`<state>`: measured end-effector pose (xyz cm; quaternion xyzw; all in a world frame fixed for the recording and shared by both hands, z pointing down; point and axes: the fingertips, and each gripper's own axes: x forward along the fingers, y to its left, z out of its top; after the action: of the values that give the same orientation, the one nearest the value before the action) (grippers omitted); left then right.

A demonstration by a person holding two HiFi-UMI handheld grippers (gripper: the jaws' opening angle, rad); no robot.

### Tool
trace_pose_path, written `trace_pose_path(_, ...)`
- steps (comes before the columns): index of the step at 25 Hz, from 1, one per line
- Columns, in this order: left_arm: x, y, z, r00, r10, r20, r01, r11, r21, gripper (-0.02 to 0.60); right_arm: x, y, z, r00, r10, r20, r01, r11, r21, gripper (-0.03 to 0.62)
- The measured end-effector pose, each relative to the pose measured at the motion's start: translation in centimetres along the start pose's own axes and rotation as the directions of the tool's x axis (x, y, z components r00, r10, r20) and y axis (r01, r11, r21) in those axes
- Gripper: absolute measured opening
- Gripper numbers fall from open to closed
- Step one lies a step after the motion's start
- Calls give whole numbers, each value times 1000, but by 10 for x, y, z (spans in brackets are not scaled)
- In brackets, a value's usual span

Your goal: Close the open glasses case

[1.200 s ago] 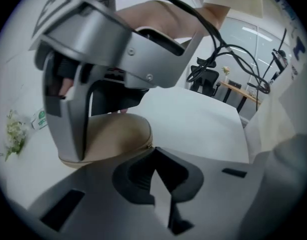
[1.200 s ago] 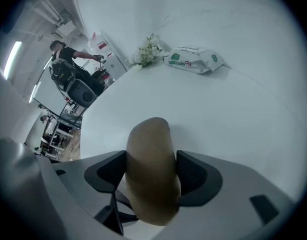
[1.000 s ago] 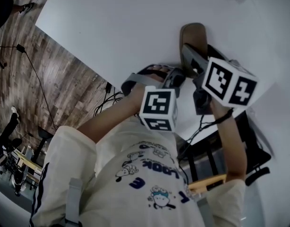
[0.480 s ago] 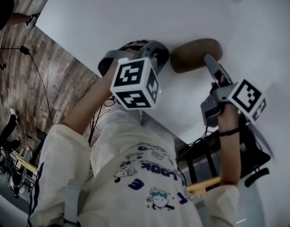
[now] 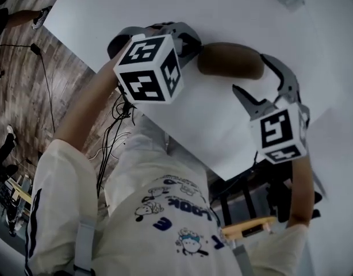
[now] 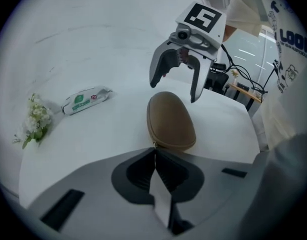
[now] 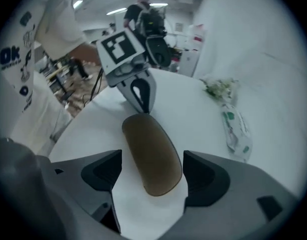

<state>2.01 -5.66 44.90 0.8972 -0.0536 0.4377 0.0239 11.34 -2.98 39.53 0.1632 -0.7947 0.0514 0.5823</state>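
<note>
Smooth oval glasses case (image 7: pixel 152 156) between opening jaws, right hand-held gripper (image 6: pixel 173 91); left hand-held gripper (image 6: pixel 154 151) pressed together.

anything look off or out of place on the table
Nothing stands out. The brown glasses case lies shut and flat on the white table; the wipes pack and flower sprig sit off to the side, nothing spilled.

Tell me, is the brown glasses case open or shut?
Shut. The glasses case lies flat on the white table as one closed domed shell, no lid raised.
</note>
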Motion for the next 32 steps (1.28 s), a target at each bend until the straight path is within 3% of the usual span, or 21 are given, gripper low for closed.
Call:
trace_pose_path(2, 1, -1, 1, 1000, -2, -3, 2, 1000, 27, 2, 19, 3, -1, 999, 6, -33, -10, 994, -106, 357)
trace_pose_path(9, 3, 5, 0, 998, 42, -39, -38, 994, 103, 3, 49, 1, -4, 992, -37, -118, 2, 958, -286, 357)
trace_pose_path(16, 6, -9, 19, 996, -17, -84, 33, 982, 188, 2, 35, 4, -20, 986, -50, -158, 2, 956, -293, 356)
trace_pose_path(23, -3, -12, 4, 995, -48, -89, 71, 958, 277, 0, 48, 2, -10, 985, -68, -159, 18, 954, -298, 354)
trace_pose_path(25, -6, -24, -2, 994, -71, -88, 92, 958, 270, 0, 50, 1, -8, 984, -59, -166, 8, 956, -292, 353)
trace_pose_path(28, -3, -54, -9, 991, -117, -59, 127, 971, 200, 0, 57, 1, -6, 984, -58, -169, 5, 956, -294, 353)
trace_pose_path(32, 6, -75, -4, 995, -86, -51, 92, 990, 110, 0, 55, 4, -13, 978, -107, -179, 42, 943, -331, 353)
